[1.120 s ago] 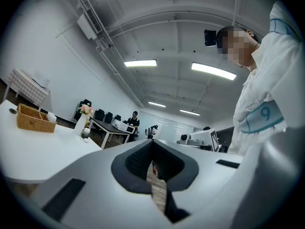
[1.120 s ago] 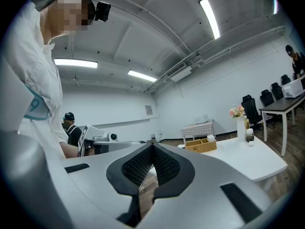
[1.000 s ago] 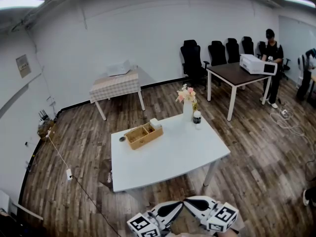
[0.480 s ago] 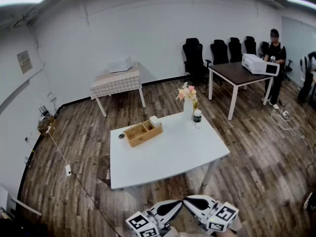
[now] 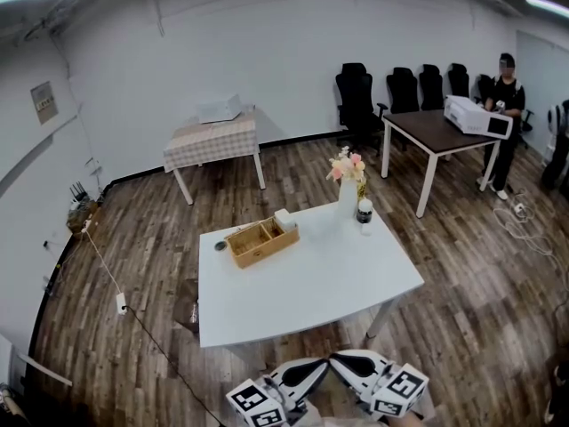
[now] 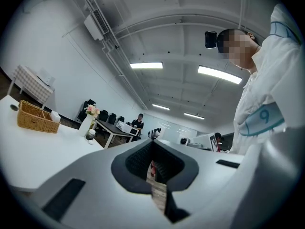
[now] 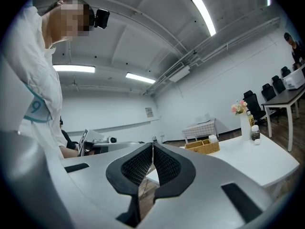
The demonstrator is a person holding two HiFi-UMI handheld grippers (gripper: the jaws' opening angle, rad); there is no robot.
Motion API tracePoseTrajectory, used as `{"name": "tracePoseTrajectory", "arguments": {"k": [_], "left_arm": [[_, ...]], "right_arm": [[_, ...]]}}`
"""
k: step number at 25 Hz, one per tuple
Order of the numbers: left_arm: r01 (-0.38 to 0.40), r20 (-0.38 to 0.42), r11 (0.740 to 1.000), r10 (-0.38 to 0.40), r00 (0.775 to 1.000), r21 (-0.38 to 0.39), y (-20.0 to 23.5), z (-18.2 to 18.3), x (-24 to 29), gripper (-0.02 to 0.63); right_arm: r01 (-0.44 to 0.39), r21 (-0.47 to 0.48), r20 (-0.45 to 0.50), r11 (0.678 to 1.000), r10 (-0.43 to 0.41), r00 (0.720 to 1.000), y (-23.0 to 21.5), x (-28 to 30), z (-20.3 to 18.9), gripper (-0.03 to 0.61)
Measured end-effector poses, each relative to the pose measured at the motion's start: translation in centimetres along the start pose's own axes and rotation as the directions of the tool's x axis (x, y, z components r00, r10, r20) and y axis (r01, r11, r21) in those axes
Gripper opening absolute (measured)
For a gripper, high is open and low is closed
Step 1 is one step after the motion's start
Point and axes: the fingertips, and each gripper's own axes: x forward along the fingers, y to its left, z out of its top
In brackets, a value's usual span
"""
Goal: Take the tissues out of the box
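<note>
- The brown plank floor (image 5: 133, 238) fills the room. On its far side a small table with a checked cloth (image 5: 212, 143) stands to the left. A dark brown table (image 5: 427, 130) carrying a white machine (image 5: 478, 116) stands to the right.
- A row of black office chairs (image 5: 357, 100) lines the far wall, and a person in black (image 5: 507, 114) stands at the dark table's right end.
- The white rectangular table (image 5: 311, 292) lies straight ahead of me. Its bare near half sits between my grippers and everything standing on it.
- My left gripper (image 6: 153, 144) hangs low at the near edge, pads together, clamped on nothing.
- My right gripper (image 7: 153, 147) hangs just beside it, also closed and empty.
- The woven straw-coloured box (image 5: 260, 241) sits on the table's far left part, well apart from both grippers.
- A white vase of pink flowers (image 5: 348, 201) stands at the far right edge, apart from the box.
- A small dark-labelled bottle (image 5: 364, 215) stands just right of the vase.
- The white tissue block (image 5: 284, 219) rises at the box's far right end; inside it or against it, I cannot tell.
- A small dark disc (image 5: 220, 246) lies just left of the box.
</note>
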Motion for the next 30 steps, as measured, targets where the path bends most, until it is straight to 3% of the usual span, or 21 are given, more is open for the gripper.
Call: {"name": "tracePoseTrajectory", "arguments": {"k": [17,30], "left_arm": [[0.01,0.023,0.999,-0.009,1.0,-0.042,20.2,9.5,3.5,0.0],[0.012,0.019,0.997,-0.01,1.0,-0.07,29.5,13.7,2.7,0.002]], "right_arm": [[0.028,0.056,-0.011,0.998,-0.027,1.0,-13.4,17.9,3.3,0.032],[0.025,0.066,-0.047,0.997,-0.022,0.999,-17.7,27.1,4.1,0.032]]}}
